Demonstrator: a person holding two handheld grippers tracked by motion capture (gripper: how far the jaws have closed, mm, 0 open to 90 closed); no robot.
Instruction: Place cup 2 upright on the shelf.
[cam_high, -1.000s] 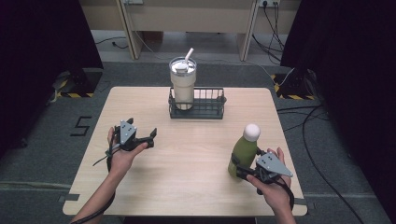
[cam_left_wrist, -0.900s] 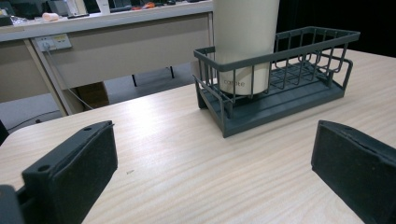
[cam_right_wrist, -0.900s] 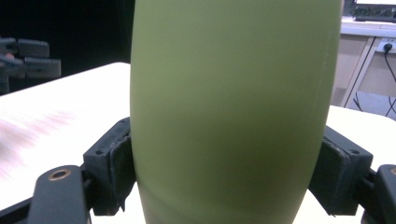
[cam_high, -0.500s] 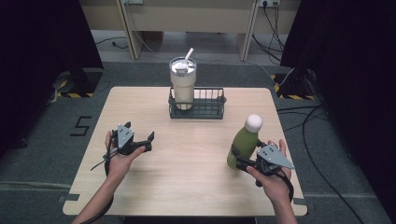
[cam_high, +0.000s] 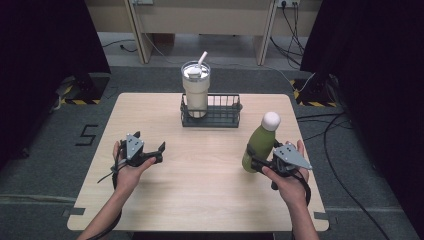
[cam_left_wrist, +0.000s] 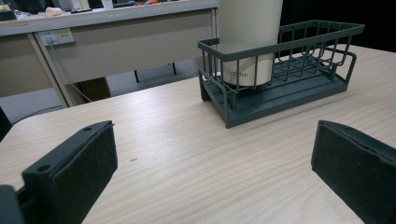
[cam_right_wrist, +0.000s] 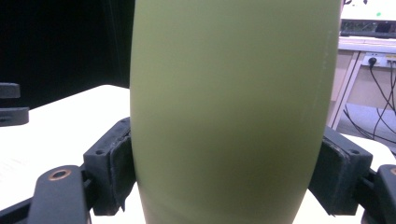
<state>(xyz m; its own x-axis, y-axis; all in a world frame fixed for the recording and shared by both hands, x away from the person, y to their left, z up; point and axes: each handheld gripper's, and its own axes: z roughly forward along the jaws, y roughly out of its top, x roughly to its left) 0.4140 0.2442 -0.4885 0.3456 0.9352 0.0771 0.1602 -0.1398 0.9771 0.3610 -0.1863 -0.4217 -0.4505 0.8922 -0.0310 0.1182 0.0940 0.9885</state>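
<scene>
A green bottle (cam_high: 259, 144) with a white round cap stands tilted at the table's right, lifted off the wood. My right gripper (cam_high: 256, 165) is shut on its lower body; in the right gripper view the green bottle (cam_right_wrist: 233, 107) fills the space between both pads (cam_right_wrist: 116, 172). A cream tumbler (cam_high: 195, 91) with a lid and straw stands in the left end of a dark wire basket (cam_high: 225, 118) at the table's back middle. My left gripper (cam_high: 161, 152) is held over the table's left, open and holding nothing. Ahead of it are the basket (cam_left_wrist: 299, 84) and the tumbler (cam_left_wrist: 250, 37).
The wooden table (cam_high: 200, 195) has bare room in the middle and front. The basket's right half holds nothing. Cables and desk legs lie on the floor beyond the table's far edge. Dark curtains stand at both sides.
My right gripper has carried the green bottle up and a little toward the table's middle. The left gripper has stayed put.
</scene>
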